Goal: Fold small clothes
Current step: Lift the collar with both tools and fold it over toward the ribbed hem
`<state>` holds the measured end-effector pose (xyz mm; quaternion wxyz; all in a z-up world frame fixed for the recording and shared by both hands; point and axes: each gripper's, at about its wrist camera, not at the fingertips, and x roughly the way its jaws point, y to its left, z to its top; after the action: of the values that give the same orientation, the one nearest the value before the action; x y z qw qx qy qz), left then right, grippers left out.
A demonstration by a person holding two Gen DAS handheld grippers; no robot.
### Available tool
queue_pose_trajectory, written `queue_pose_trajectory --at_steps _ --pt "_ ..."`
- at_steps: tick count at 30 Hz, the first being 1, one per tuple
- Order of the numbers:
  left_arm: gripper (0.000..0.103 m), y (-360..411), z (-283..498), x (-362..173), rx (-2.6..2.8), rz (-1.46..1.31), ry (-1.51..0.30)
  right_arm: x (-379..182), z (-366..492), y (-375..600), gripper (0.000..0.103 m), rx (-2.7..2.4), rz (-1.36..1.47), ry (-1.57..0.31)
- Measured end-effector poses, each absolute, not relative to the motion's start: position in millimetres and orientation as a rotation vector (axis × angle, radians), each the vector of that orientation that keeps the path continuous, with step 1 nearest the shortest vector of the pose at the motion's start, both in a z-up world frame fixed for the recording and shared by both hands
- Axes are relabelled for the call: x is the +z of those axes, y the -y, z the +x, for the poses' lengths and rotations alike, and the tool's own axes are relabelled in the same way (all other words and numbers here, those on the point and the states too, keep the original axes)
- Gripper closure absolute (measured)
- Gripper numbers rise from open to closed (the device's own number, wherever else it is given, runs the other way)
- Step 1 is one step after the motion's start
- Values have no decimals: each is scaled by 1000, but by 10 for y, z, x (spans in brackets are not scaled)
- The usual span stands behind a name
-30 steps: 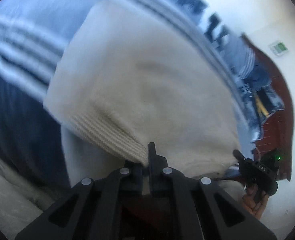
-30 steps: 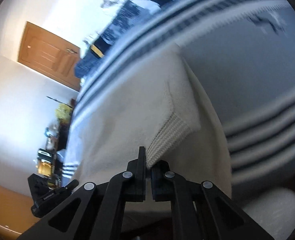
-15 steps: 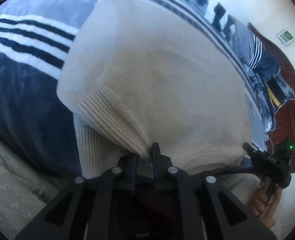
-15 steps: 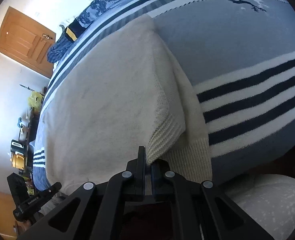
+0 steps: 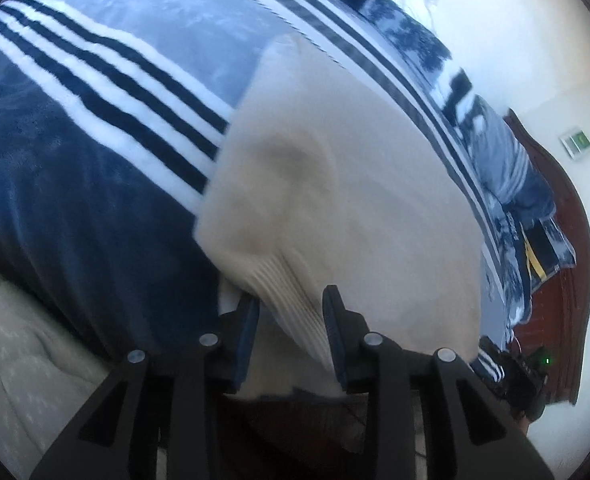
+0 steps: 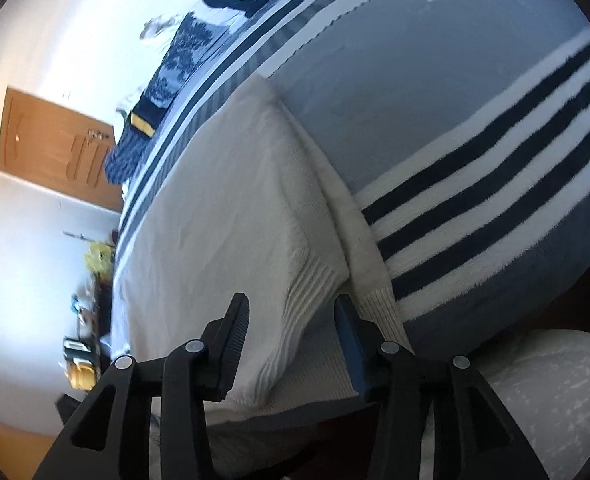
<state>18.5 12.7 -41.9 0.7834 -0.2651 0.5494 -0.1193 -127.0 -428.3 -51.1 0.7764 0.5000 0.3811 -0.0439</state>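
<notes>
A cream knit sweater (image 5: 335, 200) lies folded on the striped blue blanket (image 5: 95, 128) of a bed. My left gripper (image 5: 291, 312) is open, its fingers either side of the ribbed hem at the sweater's near left corner. In the right wrist view the sweater (image 6: 223, 224) lies flat, and my right gripper (image 6: 291, 316) is open around the ribbed hem at the near right corner. Neither gripper holds the cloth. The right gripper also shows at the lower right of the left wrist view (image 5: 515, 372).
A pale quilted cover (image 5: 27, 360) hangs at the bed's near edge. Blue patterned pillows (image 5: 527, 184) lie at the head by a dark red headboard (image 5: 567, 280). A wooden door (image 6: 55, 140) and cluttered shelving (image 6: 87, 300) stand beyond the far side.
Both grippers were shut on the sweater's ribbed hem corners. They have now opened and let the hem drop onto the folded sweater.
</notes>
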Motion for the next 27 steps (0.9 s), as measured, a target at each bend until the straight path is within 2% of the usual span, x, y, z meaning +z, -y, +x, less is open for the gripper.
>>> queue_pose_trajectory --at_steps 3,4,5,6,7,10,14,25,27 --pt "74 -173 278 -483 -233 -590 -1187 -581 -1186 4358 55 -104 1114 -832" --pt "78 -179 291 -506 -221 -592 -1192 -593 -1165 4372 55 -109 1119 -829" --pt "90 -226 276 -514 -213 -589 -1192 -595 -1147 4382 57 -127 1106 -836" --pt "97 -208 277 -513 -217 -591 -1190 -586 -1141 4378 64 -142 1086 -842" --pt "99 -217 263 -505 -225 -598 -1181 -567 -1134 4366 83 -145 1070 -845" --pt "99 -256 191 -351 -247 -607 -1125 -436 -1171 4314 93 -156 1001 -820" --pt "99 -314 99 -231 -258 -611 -1088 -198 -1324 4268 95 -180 919 -768" --pt "99 -118 98 -438 -187 -483 -1211 -320 -1206 4233 95 -275 835 -878" --pt "99 -136 57 -352 -201 -499 -1173 -256 -1260 4257 95 -272 846 -833"
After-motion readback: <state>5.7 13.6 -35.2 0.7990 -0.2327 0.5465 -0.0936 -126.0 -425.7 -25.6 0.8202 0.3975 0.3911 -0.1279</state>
